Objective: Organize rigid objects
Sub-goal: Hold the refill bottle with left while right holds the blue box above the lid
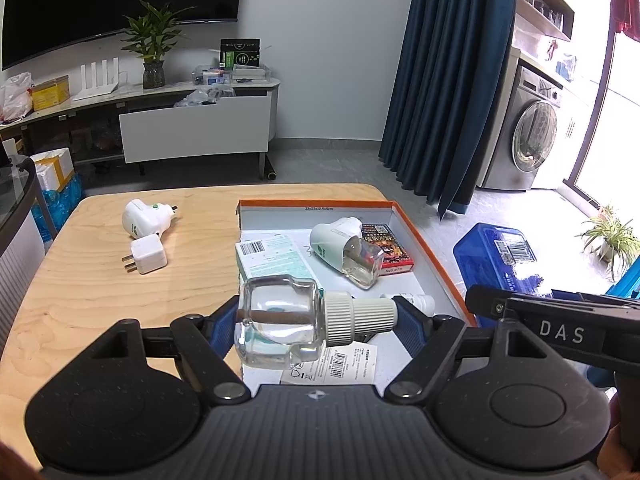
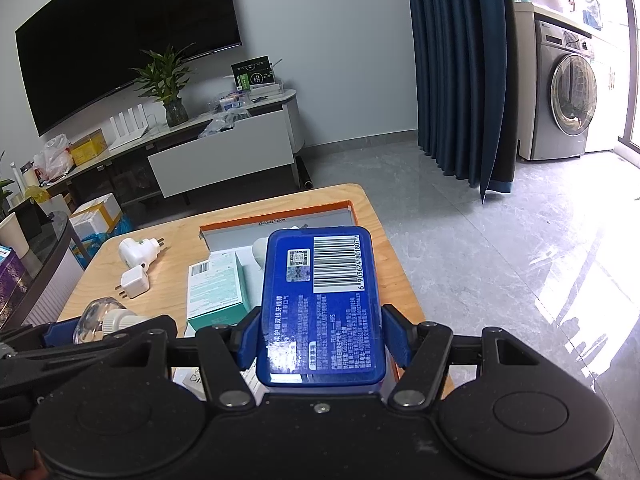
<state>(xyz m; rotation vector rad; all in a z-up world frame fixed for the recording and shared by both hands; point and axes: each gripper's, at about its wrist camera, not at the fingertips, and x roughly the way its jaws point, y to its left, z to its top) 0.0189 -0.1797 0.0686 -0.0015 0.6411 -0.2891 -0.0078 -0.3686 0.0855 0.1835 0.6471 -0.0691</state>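
A clear glass bottle (image 1: 280, 320) (smooth, breakable, best gripped endwise) is clamped by the left gripper (image 1: 316, 320) above the orange-rimmed tray (image 1: 432, 248), while a rigid blue case (image 2: 320, 304) is clamped by the right gripper (image 2: 320, 340).

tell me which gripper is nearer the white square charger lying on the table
Left. The left gripper, holding the glass bottle, is just right of the charger; the right gripper is further right.
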